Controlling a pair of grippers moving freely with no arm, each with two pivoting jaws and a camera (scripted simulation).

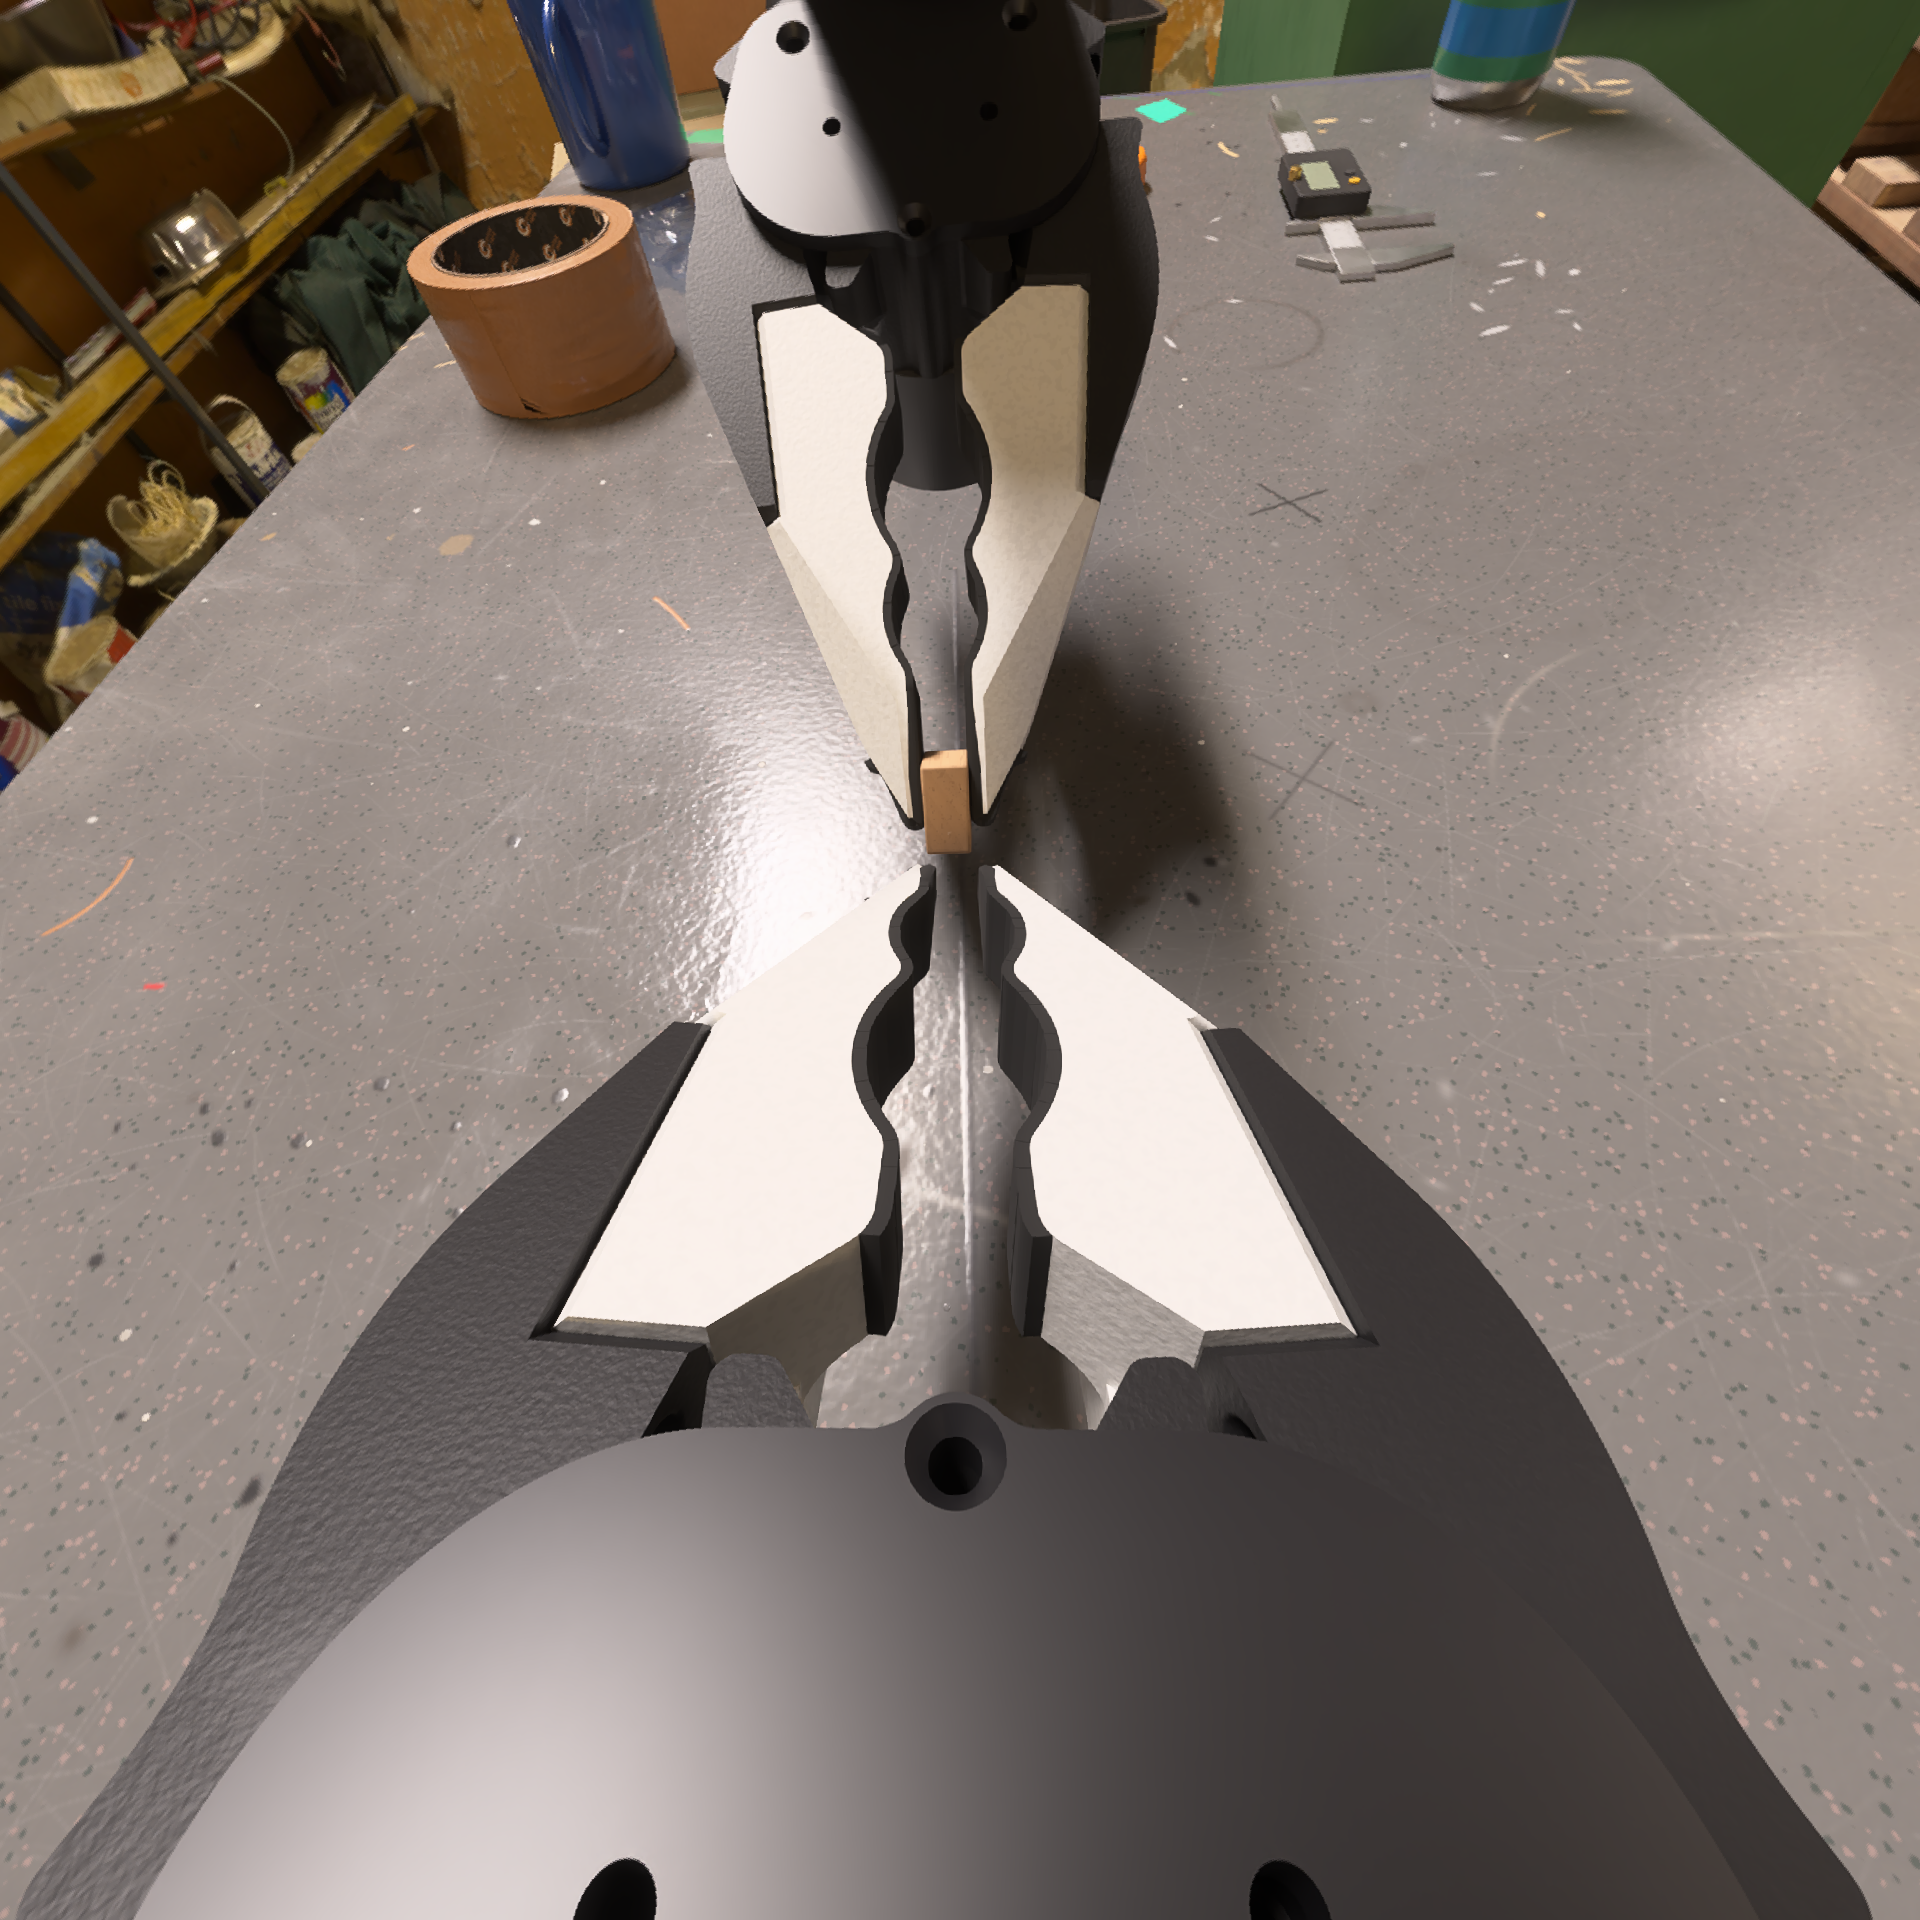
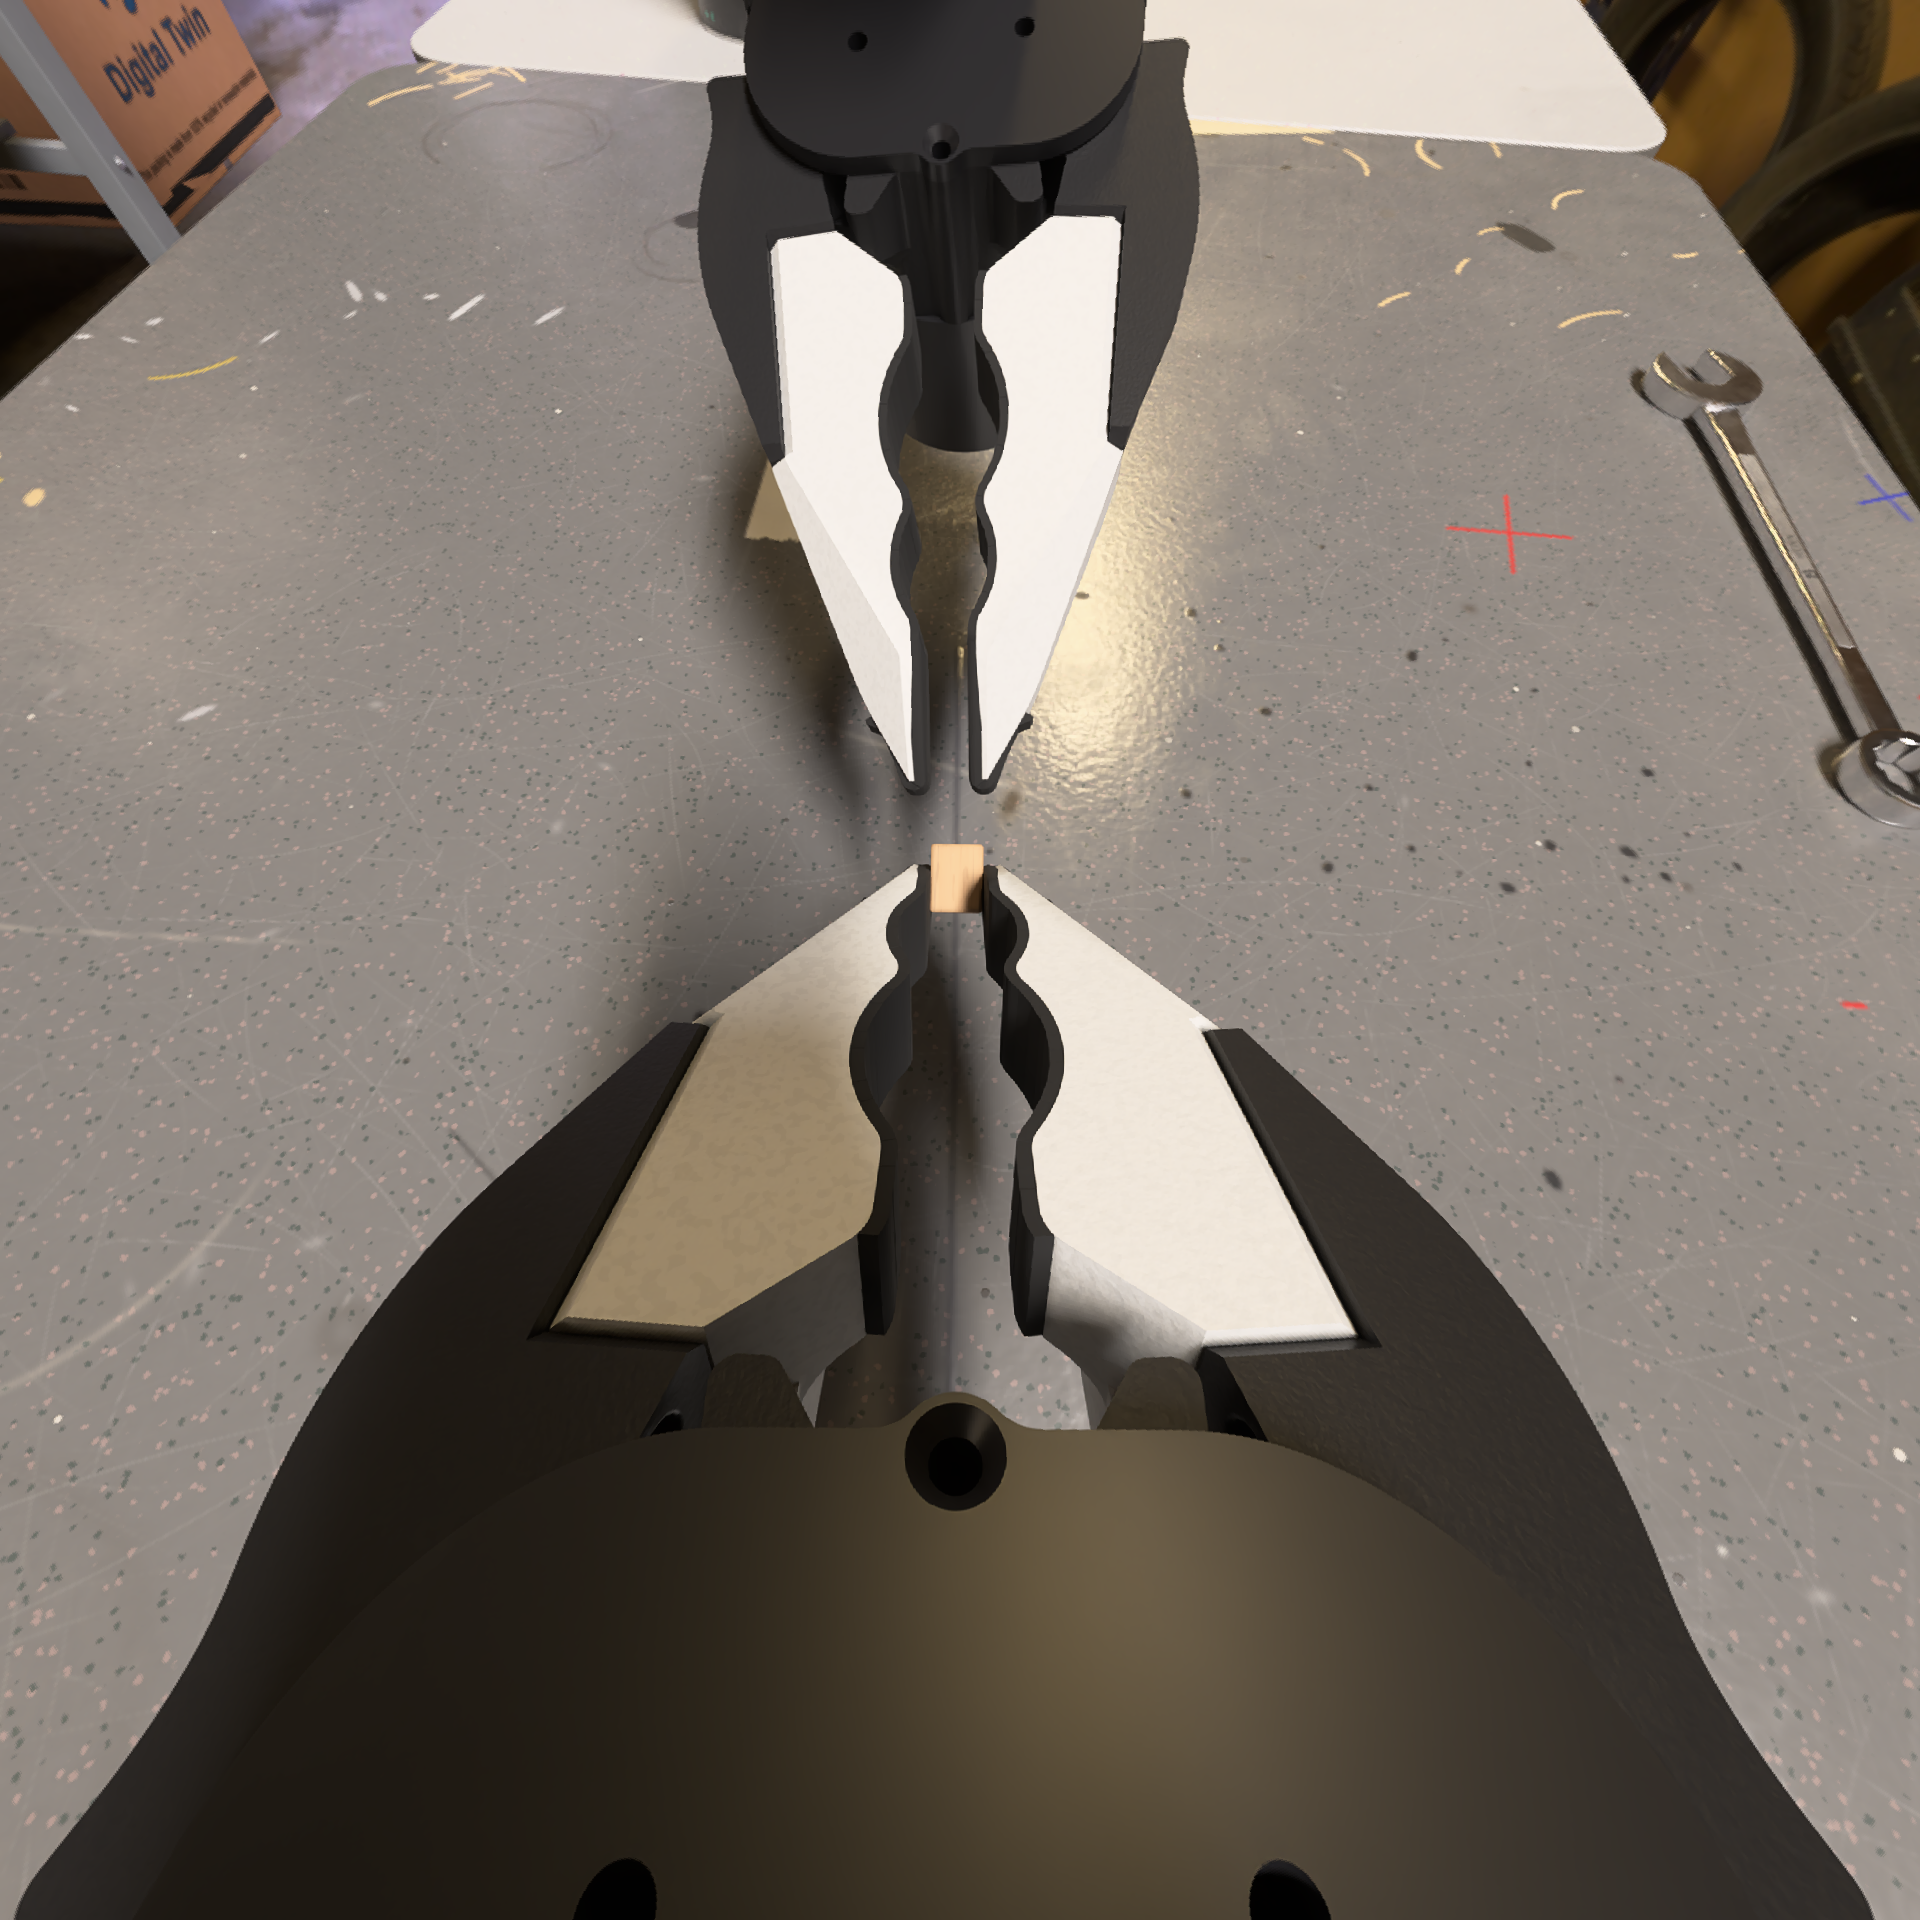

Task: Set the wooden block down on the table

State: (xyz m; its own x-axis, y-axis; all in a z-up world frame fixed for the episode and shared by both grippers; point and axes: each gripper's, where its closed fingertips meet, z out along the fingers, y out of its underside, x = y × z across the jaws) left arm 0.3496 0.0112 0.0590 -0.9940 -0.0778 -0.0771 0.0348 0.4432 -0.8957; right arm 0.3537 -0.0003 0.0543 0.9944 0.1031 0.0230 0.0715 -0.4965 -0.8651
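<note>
The right gripper [image 2: 957, 883] is pinching the wooden block [image 2: 956, 876] between its nearly closed fingertips, above the grey table [image 2: 364, 831]. Facing it tip to tip, the left gripper [image 1: 957, 878] is holding nothing, its fingers narrowly parted just short of the block.

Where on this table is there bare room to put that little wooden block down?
The right gripper holds the wooden block. Bare table lies on both sides of the two grippers. It is crowded at the edges: tape roll and caliper beyond the right gripper, wrench at the edge. The left gripper faces it closely.
</note>
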